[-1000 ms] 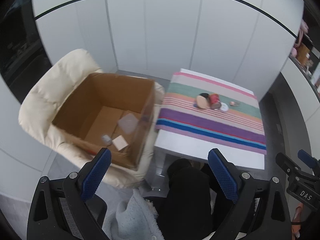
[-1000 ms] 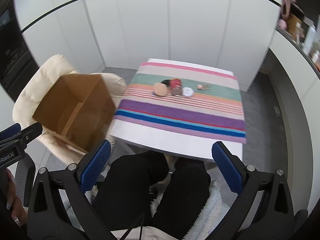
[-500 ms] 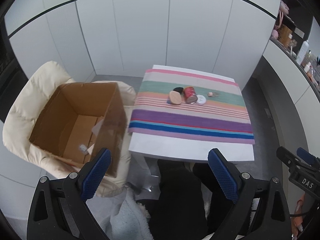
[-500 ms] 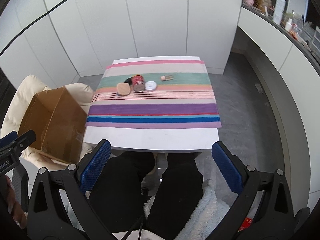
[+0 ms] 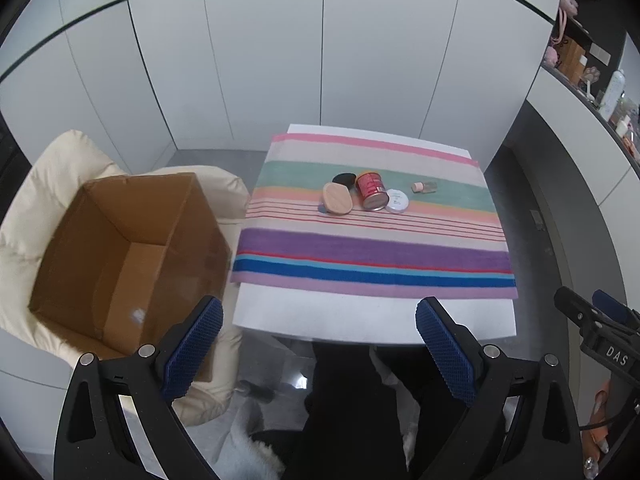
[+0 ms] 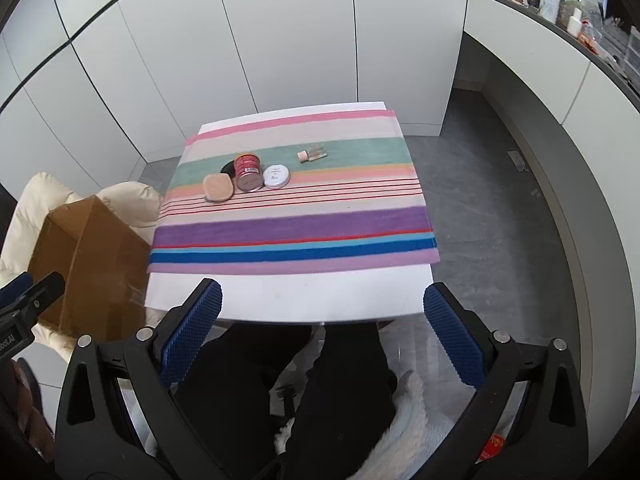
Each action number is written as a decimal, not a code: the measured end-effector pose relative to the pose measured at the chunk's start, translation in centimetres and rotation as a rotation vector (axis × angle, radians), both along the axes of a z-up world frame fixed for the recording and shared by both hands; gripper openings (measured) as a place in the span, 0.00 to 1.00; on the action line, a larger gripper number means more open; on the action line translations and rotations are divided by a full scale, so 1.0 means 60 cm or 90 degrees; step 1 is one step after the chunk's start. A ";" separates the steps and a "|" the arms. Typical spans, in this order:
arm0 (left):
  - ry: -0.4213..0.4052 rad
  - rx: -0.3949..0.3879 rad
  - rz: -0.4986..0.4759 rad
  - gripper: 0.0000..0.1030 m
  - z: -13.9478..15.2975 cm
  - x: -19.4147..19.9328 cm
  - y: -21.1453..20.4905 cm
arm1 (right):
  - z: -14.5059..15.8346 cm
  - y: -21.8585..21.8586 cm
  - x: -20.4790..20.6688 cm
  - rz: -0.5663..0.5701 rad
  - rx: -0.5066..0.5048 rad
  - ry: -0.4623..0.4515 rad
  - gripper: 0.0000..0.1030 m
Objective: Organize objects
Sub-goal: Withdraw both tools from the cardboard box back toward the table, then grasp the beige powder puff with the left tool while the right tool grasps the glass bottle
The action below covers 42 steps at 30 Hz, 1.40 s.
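Striped cloth [image 6: 294, 228] with red can [image 6: 247, 173] well beyond both spread, empty tools [image 5: 319, 338] [image 6: 322, 320].

The black sponge [image 6: 228, 167] sits mostly hidden behind the red tin [image 6: 247, 172] and the beige sponge [image 6: 218, 187]. In the right wrist view the cardboard box [image 6: 96, 268] shows only its outer walls. Inside it, at 7 o'clock in the left wrist view, a pale blurred object [image 5: 138, 314] is unidentifiable. Labels on the white jar [image 5: 397, 201] are too small to read.
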State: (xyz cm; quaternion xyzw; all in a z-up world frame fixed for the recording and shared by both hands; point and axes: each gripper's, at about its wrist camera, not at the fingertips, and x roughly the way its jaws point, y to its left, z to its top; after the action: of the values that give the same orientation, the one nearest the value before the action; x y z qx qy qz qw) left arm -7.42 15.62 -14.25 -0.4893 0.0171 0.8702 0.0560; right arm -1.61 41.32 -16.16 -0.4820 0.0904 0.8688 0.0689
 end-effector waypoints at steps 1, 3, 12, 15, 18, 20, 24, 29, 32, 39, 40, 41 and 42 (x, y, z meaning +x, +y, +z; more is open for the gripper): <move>-0.004 0.002 0.002 0.95 -0.010 -0.015 0.002 | -0.006 0.001 -0.010 0.005 0.004 0.001 0.99; -0.012 0.004 0.007 0.95 -0.030 -0.043 0.006 | -0.022 0.004 -0.032 0.014 0.014 0.002 0.99; -0.030 0.032 0.039 0.95 -0.139 -0.190 0.033 | -0.113 0.033 -0.166 0.034 0.030 -0.012 0.99; -0.023 0.029 0.041 0.95 -0.180 -0.238 0.049 | -0.152 0.047 -0.224 0.037 0.024 -0.012 0.99; -0.024 0.016 0.029 0.95 -0.229 -0.288 0.068 | -0.193 0.058 -0.285 0.044 0.018 -0.007 0.99; -0.033 0.008 0.022 0.95 -0.265 -0.320 0.080 | -0.224 0.062 -0.325 0.049 0.015 0.001 0.99; -0.042 0.003 0.010 0.95 -0.331 -0.374 0.106 | -0.300 0.067 -0.415 0.073 -0.002 -0.004 0.99; -0.042 -0.050 -0.006 0.95 -0.394 -0.426 0.138 | -0.371 0.069 -0.509 0.095 0.006 -0.011 0.99; -0.032 -0.080 -0.014 0.95 -0.422 -0.445 0.150 | -0.403 0.066 -0.547 0.102 0.018 -0.010 0.99; 0.010 -0.119 -0.041 0.80 -0.437 -0.466 0.173 | -0.438 0.036 -0.586 0.133 0.072 -0.005 0.80; 0.010 -0.118 -0.048 0.70 -0.440 -0.468 0.176 | -0.440 0.036 -0.587 0.132 0.068 -0.005 0.73; 0.006 -0.122 -0.049 0.57 -0.443 -0.470 0.177 | -0.438 0.039 -0.584 0.129 0.057 0.004 0.64; 0.008 -0.135 -0.046 0.57 -0.445 -0.473 0.178 | -0.437 0.041 -0.584 0.122 0.060 0.005 0.62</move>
State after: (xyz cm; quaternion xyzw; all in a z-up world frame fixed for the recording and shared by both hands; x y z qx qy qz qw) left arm -35.78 26.32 -40.93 -0.4862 0.1266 0.8639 0.0352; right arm -36.66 43.81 -42.36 -0.4810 0.0030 0.8767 0.0078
